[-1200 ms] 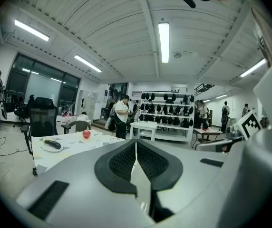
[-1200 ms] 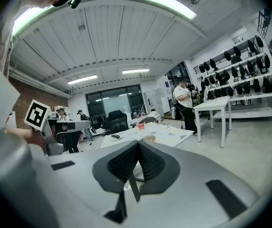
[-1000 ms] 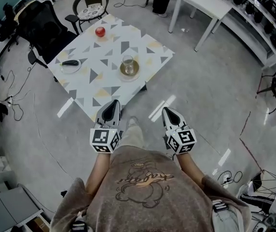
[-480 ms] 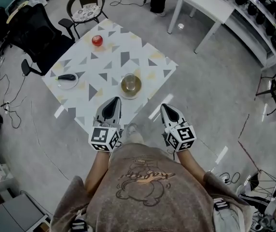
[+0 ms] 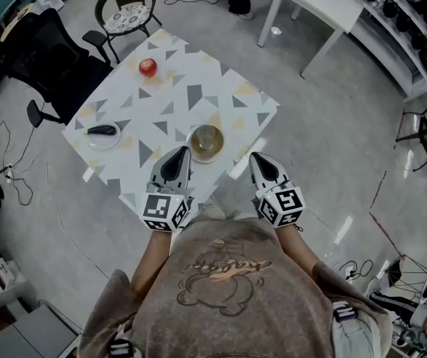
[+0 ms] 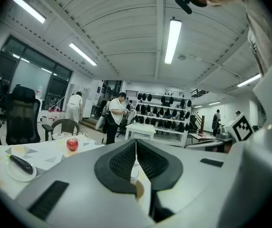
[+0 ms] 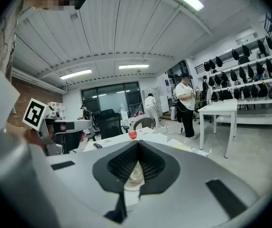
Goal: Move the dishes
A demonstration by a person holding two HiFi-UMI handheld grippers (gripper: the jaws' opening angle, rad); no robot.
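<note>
A brown saucer [image 5: 207, 142] with a clear glass on it sits near the front edge of the patterned table [image 5: 198, 88]. A white plate [image 5: 102, 134] carries a dark eggplant at the table's left side. A red apple [image 5: 148, 67] lies toward the far corner. My left gripper [image 5: 178, 155] hovers over the table's front edge, just left of the saucer, jaws shut and empty. My right gripper [image 5: 257, 159] hangs just off the table's right edge, jaws shut and empty. In the left gripper view the apple [image 6: 72, 144] and the plate [image 6: 19, 166] show beyond the shut jaws.
A black office chair [image 5: 45, 58] and a round-backed chair [image 5: 129, 6] stand behind the table. A white desk [image 5: 322, 2] and shelves of dark items [image 5: 415, 21] lie at the right. Cables run across the floor at left. People stand farther back.
The person has walked closer to the table. Both grippers, still shut, now reach its front edge, with the saucer and glass lying between them.
</note>
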